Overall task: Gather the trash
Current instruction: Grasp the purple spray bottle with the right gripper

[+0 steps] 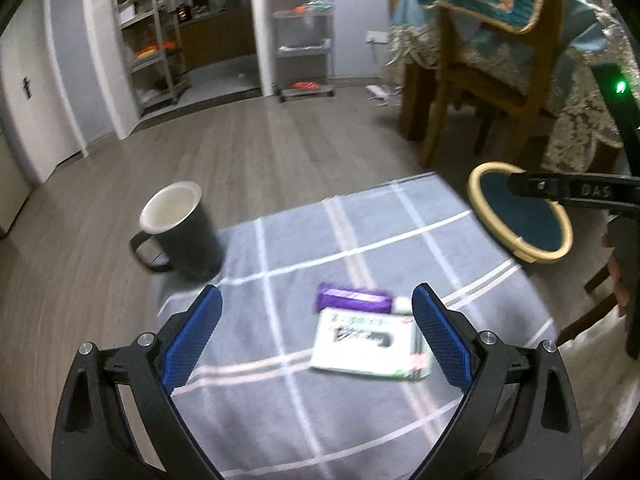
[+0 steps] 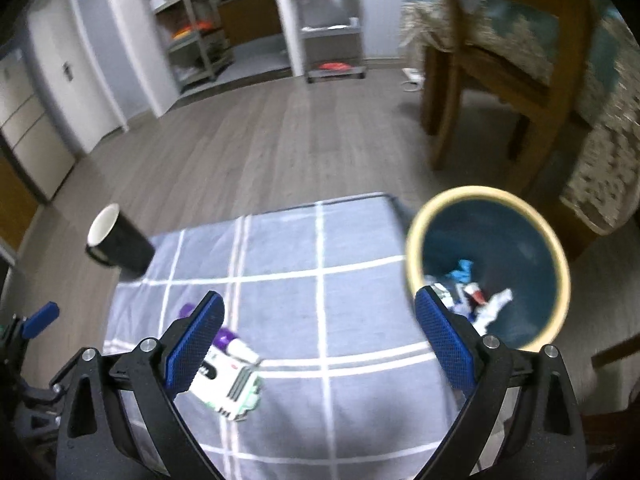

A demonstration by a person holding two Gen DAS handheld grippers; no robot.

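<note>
A white and green carton (image 1: 370, 344) lies on the grey checked cloth (image 1: 344, 248), with a purple tube (image 1: 352, 299) just beyond it. My left gripper (image 1: 316, 300) hangs above them, open and empty. A dark bin with a cream rim (image 2: 488, 264) stands past the cloth's right edge and holds several scraps of trash. My right gripper (image 2: 318, 304) is open and empty over the cloth, the bin just beyond its right finger. The carton (image 2: 228, 384) and purple tube (image 2: 230, 338) lie by its left finger. The same bin (image 1: 520, 216) is partly behind the right tool in the left wrist view.
A black mug with a white inside (image 1: 180, 228) stands at the cloth's far left corner. A wooden chair (image 1: 492, 92) and a table with a lace cloth (image 1: 580, 120) rise behind the bin. Shelving units (image 1: 306, 32) line the far wall across the wood floor.
</note>
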